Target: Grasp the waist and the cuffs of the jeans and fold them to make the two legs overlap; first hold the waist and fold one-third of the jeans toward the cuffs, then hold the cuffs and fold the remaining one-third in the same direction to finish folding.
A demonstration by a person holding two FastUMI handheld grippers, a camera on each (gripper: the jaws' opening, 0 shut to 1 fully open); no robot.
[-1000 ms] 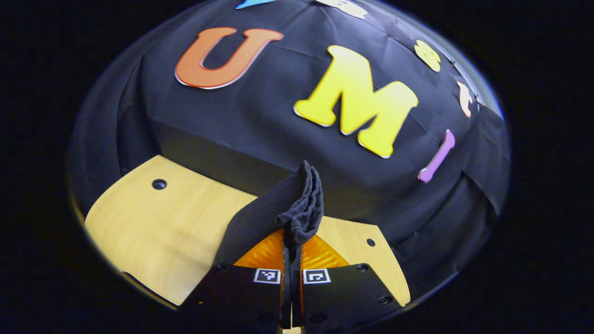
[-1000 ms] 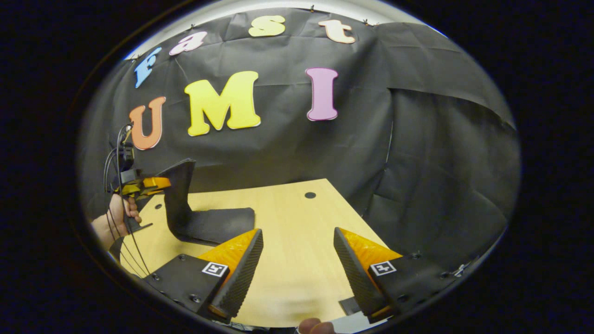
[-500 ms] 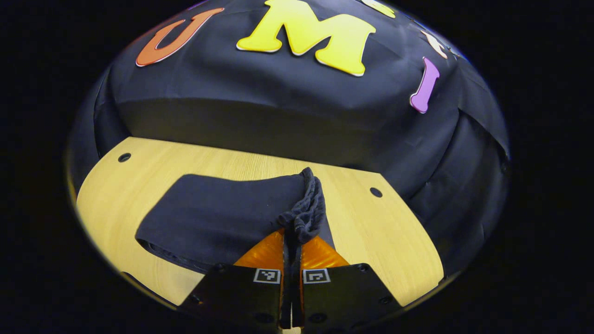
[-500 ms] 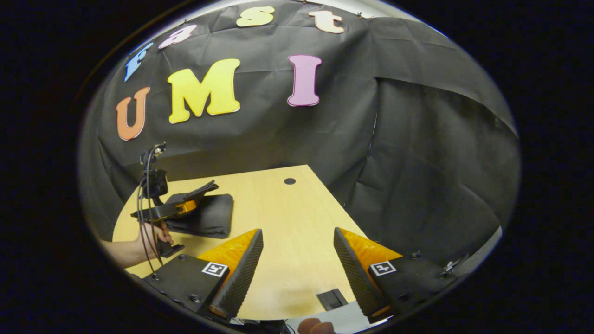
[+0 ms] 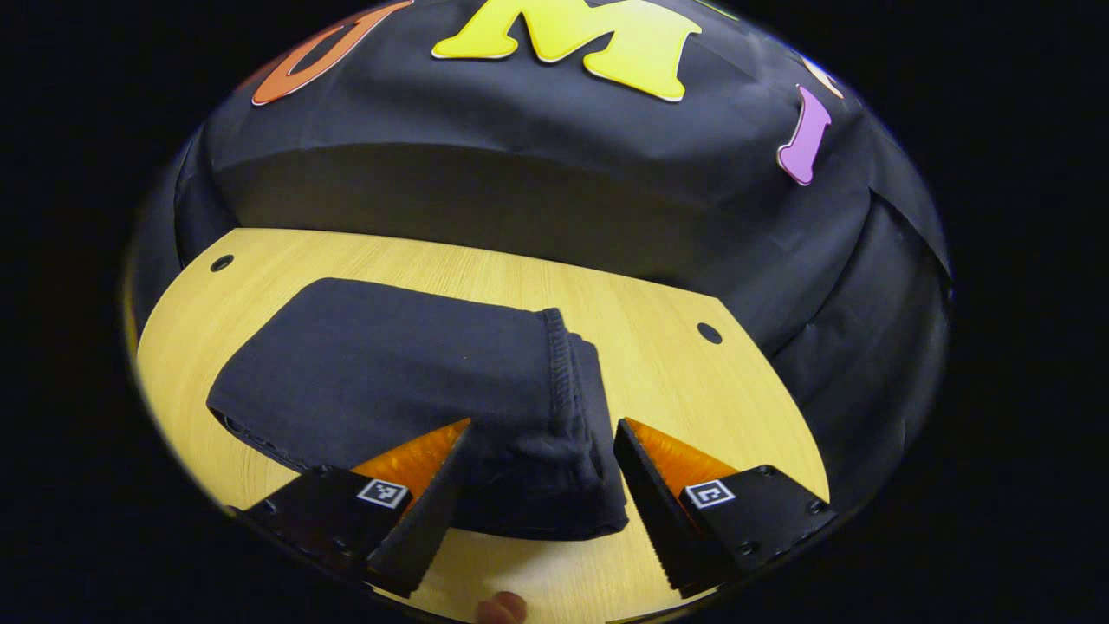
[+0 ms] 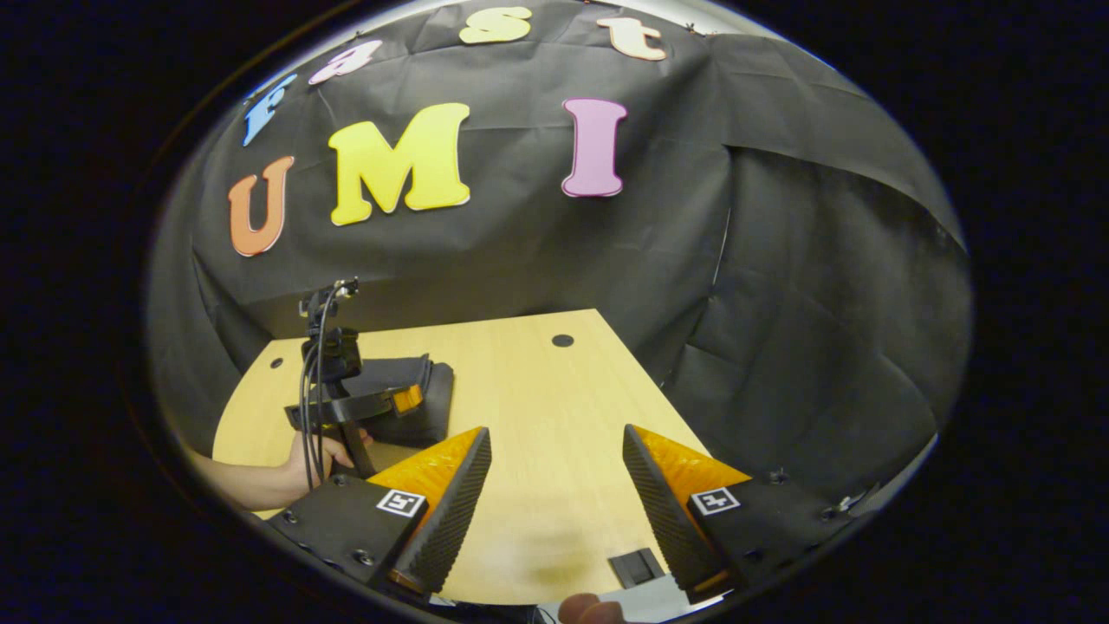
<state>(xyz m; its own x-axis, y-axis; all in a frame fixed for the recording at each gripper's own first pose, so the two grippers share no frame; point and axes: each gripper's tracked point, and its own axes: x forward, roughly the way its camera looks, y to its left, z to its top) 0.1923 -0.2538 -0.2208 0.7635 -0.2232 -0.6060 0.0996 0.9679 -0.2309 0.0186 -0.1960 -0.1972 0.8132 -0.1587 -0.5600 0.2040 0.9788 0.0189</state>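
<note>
Evidently finished: the jeans [image 5: 407,381] lie folded at the frame's lower centre on the table [image 5: 693,390], the left gripper [image 5: 533,485] spread wide around the cuff edge, letting go; the right gripper [image 6: 554,494] idles open, away.

Dark navy jeans [image 5: 407,364], pale wood-grain table [image 5: 676,381]

left gripper view: close over jeans [image 5: 407,373] | right gripper view: farther, both share table [image 6: 537,416]
</note>
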